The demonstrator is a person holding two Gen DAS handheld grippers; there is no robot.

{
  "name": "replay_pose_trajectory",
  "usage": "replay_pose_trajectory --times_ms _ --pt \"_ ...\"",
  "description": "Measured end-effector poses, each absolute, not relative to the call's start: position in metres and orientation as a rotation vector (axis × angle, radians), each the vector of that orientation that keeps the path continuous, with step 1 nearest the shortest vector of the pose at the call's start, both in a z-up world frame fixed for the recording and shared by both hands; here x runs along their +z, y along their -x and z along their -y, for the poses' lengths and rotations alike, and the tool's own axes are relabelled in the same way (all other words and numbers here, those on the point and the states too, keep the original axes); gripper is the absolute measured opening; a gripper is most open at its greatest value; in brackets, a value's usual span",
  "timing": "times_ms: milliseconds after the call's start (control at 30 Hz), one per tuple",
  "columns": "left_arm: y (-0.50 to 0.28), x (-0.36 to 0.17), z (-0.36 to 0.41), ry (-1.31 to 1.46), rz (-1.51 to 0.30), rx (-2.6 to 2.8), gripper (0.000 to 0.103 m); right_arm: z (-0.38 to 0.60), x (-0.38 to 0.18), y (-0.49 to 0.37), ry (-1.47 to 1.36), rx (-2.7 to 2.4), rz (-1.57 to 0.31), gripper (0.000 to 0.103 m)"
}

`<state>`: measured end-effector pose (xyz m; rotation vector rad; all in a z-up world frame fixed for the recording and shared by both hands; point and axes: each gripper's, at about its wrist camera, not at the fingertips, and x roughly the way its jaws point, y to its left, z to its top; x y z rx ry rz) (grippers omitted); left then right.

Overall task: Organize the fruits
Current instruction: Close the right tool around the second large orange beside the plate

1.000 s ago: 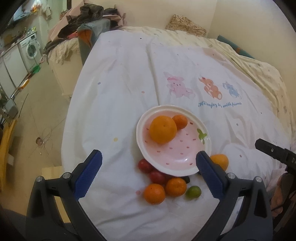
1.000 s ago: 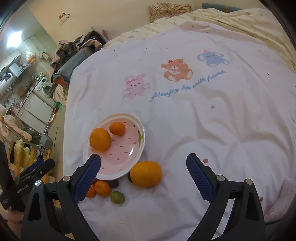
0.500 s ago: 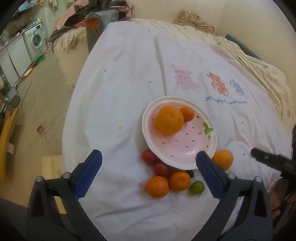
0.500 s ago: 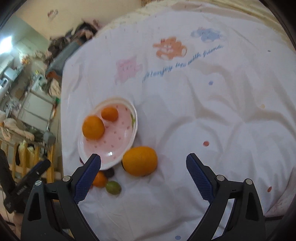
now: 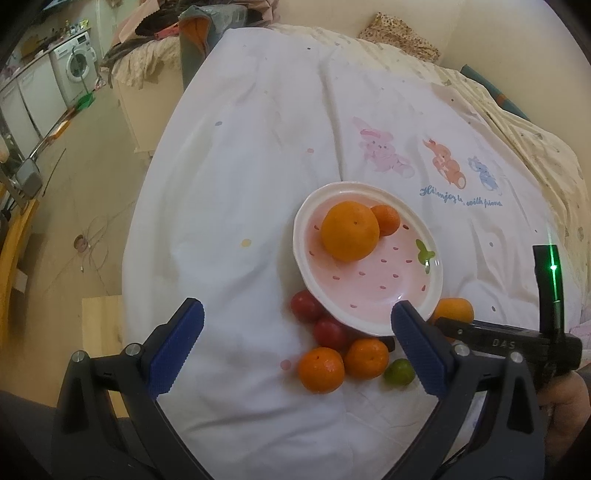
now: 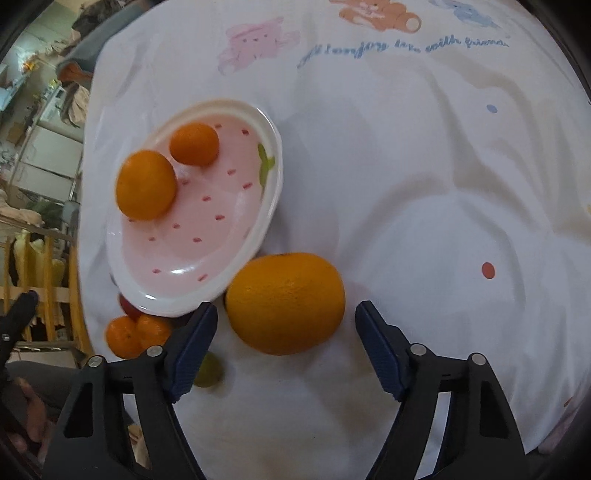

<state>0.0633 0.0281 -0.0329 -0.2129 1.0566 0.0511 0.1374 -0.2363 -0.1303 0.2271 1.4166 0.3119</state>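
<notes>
A pink strawberry-pattern plate (image 6: 273,206) lies on the white bedsheet with a big orange (image 6: 146,184) and a small orange (image 6: 194,144) on it. Beside the plate's near rim rests a large loose orange (image 6: 286,291). My right gripper (image 6: 286,308) straddles it from above. Its jaws are closing, with a thin gap left on each side of the fruit. My left gripper (image 5: 297,312) hovers open over the loose fruit: two red fruits (image 5: 304,305), two small oranges (image 5: 320,370) and a green lime (image 5: 398,372). Nothing is held in it.
The bedsheet (image 5: 240,184) ends at a rounded edge on the left, with floor (image 5: 92,177) and a washing machine (image 5: 75,64) beyond. A heap of clothes (image 5: 207,22) lies at the far end. A hand (image 5: 565,410) holds the right gripper's black body at the lower right.
My right gripper has dropped toward the large orange and its jaws have narrowed around it. In the left wrist view the right gripper's body has come in closer beside the plate.
</notes>
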Motion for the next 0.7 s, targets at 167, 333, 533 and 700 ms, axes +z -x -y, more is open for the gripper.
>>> replay_pose_trajectory --times_ms 167,333,533,700 --pt "-0.066 -0.035 -0.028 0.219 -1.067 0.043 0.1 0.24 -0.127 -0.136 -0.233 0.331 -1.409 0.063" --pt "-0.066 -0.037 -0.024 0.205 -1.069 0.04 0.1 0.249 -0.115 -0.13 -0.264 0.32 -1.37 0.062" --pt "-0.064 -0.04 -0.025 0.194 -1.073 0.047 0.1 0.265 -0.089 -0.118 -0.297 0.302 -1.278 0.062" --pt "-0.064 -0.044 -0.026 0.196 -1.085 0.05 0.1 0.277 -0.065 -0.113 -0.356 0.333 -1.187 0.062"
